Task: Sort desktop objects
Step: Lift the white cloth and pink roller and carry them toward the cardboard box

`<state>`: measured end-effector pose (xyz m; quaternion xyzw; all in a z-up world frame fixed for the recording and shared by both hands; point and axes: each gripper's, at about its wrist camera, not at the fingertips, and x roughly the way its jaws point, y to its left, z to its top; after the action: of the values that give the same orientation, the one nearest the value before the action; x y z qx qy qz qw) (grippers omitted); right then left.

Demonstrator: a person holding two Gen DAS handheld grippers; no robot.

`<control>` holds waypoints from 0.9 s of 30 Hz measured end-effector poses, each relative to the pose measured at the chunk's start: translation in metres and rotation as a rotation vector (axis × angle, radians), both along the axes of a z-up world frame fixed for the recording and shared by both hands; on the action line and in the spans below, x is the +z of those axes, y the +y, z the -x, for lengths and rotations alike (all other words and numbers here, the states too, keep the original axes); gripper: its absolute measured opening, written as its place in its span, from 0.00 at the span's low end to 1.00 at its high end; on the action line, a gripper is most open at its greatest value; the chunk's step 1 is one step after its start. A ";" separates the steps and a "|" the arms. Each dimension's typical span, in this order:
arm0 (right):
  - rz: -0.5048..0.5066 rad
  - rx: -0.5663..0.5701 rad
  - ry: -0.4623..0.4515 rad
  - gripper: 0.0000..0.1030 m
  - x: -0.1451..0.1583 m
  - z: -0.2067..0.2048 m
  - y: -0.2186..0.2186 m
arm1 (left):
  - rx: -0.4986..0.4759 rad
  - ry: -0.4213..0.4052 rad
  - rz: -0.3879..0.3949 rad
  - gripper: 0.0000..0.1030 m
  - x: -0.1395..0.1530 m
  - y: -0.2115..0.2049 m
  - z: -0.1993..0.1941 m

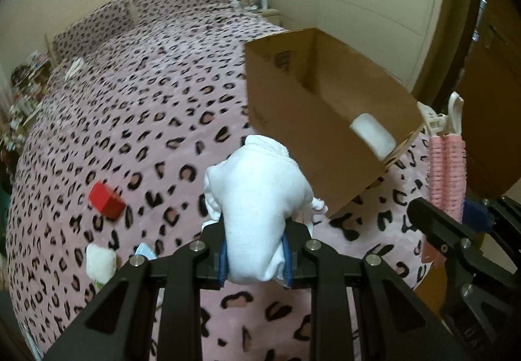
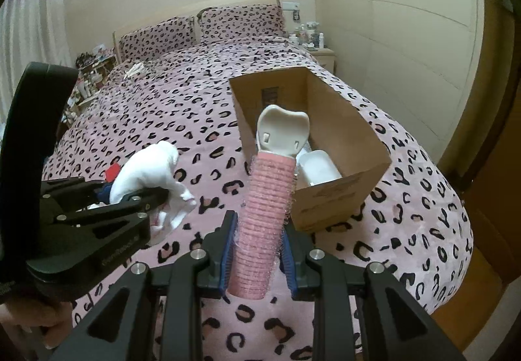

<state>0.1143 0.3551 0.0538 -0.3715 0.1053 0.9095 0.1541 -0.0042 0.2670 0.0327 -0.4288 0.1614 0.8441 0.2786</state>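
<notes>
Above a bed (image 1: 136,107) spread with a pink leopard-print blanket, the left gripper (image 1: 255,250) was clamped on a white rolled sock (image 1: 257,198), while the right gripper (image 2: 257,250) squeezed a pink hair roller (image 2: 263,214) with a white clip (image 2: 282,129). Both hung just short of an open cardboard box (image 2: 329,198) holding a white container (image 2: 317,168). A red block (image 1: 106,200) lay on the blanket well to the left.

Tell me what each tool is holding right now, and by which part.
The left tool grips a bundled white cloth by its near end. The right tool grips a pink hair roller clip by the lower part of its ribbed barrel, white clip end forward.
</notes>
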 end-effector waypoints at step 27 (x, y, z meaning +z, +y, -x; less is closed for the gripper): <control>-0.009 -0.019 0.066 0.25 0.033 0.016 0.070 | -0.216 -0.023 -0.043 0.25 0.033 0.090 0.034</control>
<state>0.0988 0.4248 0.0866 -0.3397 0.1097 0.9202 0.1609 -0.0378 0.3575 0.0653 -0.4124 0.1854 0.8075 0.3789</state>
